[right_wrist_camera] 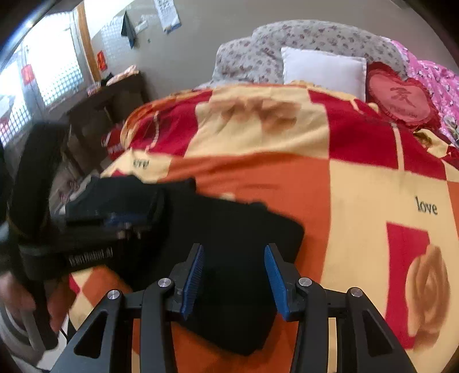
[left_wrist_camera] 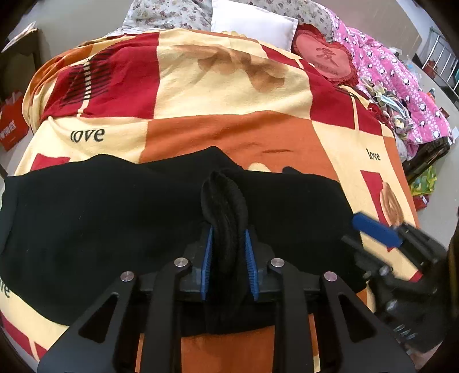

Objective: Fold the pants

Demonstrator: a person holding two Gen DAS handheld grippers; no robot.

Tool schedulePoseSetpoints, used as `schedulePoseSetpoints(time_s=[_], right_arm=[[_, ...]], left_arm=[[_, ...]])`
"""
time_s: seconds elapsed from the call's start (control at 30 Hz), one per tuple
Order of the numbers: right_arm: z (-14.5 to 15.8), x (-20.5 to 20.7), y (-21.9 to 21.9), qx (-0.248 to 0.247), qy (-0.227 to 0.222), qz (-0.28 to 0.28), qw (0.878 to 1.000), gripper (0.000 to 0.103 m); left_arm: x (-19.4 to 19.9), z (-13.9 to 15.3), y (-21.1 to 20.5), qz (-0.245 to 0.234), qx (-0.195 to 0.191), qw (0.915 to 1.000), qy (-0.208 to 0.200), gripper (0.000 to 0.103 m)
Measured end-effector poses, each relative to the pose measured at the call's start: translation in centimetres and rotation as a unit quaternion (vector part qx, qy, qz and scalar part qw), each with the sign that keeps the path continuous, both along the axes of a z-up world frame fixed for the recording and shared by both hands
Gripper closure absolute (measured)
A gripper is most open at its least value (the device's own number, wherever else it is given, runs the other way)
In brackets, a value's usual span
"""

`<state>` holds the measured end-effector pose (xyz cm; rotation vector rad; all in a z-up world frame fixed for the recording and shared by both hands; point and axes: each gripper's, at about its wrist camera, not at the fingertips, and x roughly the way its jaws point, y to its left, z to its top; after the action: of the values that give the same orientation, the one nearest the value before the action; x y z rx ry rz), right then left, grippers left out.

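Observation:
The black pants (left_wrist_camera: 100,218) lie folded across a patchwork blanket (left_wrist_camera: 223,132) on the bed. My left gripper (left_wrist_camera: 229,244) is shut on a bunched ribbed edge of the pants (left_wrist_camera: 226,200), which stands up between its blue pads. My right gripper (right_wrist_camera: 233,269) is open and empty, hovering just above the right end of the pants (right_wrist_camera: 235,229). It also shows in the left wrist view (left_wrist_camera: 378,229) at the pants' right edge. The left gripper appears blurred in the right wrist view (right_wrist_camera: 114,221).
A white pillow (left_wrist_camera: 252,25), a red heart cushion (left_wrist_camera: 327,54) and a floral pillow (right_wrist_camera: 301,37) sit at the bed's head. A pink quilt (left_wrist_camera: 396,77) lies along the right side. A dark cabinet (right_wrist_camera: 106,106) stands left of the bed.

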<state>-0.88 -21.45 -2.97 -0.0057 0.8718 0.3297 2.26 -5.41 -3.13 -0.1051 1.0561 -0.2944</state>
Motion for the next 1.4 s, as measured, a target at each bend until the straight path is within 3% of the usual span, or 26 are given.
schedulePoseSetpoints(time_s=[0.13,0.27,0.4,0.6,0.97,1.3,1.4], right_arm=[[-0.6,-0.1,0.6,-0.02,0.001,-0.002,1.0,0.06],[0.5,-0.2,0.6,-0.006,0.002,0.001,1.0,0.06],[1.7,-0.3,1.2,-0.002,-0.014,0.011,1.0,0.06],[1.3,0.2,2.3,-0.005,-0.004,0.018,1.0,0.06],[-0.3,0.6,1.8,0.001,0.017,0.011,1.0,0.06],[0.5,0.1,2.4,-0.001,0.013,0.02,1.0,0.06],[-0.4,0.4,3.6,-0.029,0.017,0.032,0.999,0.06]], left_arm=[[-0.3,0.3,0.4,0.004,-0.005,1.0,0.006,0.079],[-1.0,1.1,1.1,0.011,0.003,0.9999,-0.003,0.07],[-1.5,2.2,2.2,0.025,0.005,0.9995,-0.017,0.07],[-1.9,2.8,3.6,0.037,0.005,0.999,-0.023,0.07],[-1.1,0.1,1.6,0.027,0.017,0.9995,-0.004,0.07],[-1.5,0.8,3.4,0.033,-0.016,0.9993,0.004,0.069],[-2.0,1.5,4.7,0.045,-0.02,0.9988,-0.003,0.069]])
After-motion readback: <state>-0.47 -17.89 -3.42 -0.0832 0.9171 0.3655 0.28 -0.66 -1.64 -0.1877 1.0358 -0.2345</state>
